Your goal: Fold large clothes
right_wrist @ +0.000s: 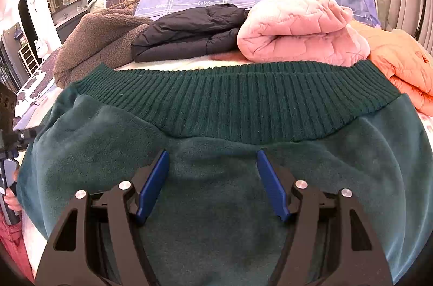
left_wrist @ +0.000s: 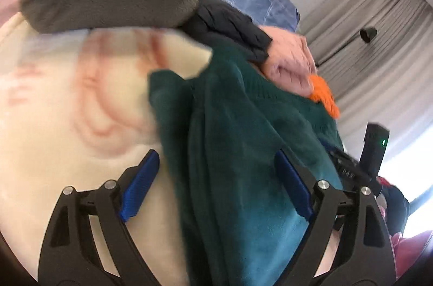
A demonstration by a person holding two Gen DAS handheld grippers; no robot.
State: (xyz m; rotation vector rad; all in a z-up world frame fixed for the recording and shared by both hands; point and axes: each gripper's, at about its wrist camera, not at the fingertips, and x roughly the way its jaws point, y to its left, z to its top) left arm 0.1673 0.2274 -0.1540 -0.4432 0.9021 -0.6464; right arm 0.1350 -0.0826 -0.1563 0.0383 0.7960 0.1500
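Green sweater (right_wrist: 216, 177) before folded jackets (right_wrist: 300, 26)

Bright daylight, motion blur, fisheye warp

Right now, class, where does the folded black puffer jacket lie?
In the right wrist view, the black puffer jacket lies upper centre, between the brown fleece and pink quilted bundle.
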